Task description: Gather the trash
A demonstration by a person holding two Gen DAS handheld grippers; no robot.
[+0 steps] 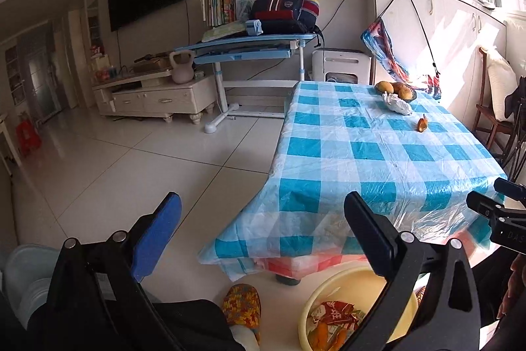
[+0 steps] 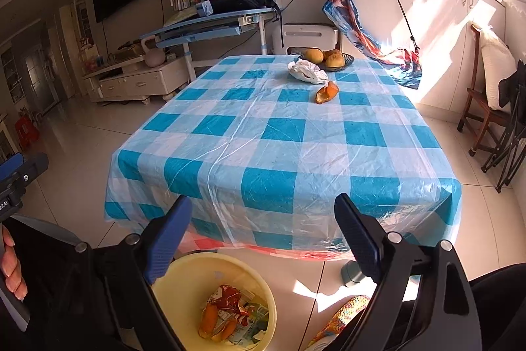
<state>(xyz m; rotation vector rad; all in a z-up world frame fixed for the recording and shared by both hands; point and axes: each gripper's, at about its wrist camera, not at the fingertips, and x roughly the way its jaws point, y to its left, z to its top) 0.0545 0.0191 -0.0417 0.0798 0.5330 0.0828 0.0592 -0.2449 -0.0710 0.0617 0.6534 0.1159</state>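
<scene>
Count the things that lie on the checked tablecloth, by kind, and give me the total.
Plate of fruit: 1
Fruits on the plate: 3 visible
Crumpled white plastic bag: 1
Orange peel: 1
Total: 6

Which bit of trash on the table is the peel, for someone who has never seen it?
Find the blue-checked table and look to its far end, where a dark fruit plate stands. Nearer than the crumpled white bag beside that plate lies the orange peel: small, curled, alone on the cloth.
</scene>
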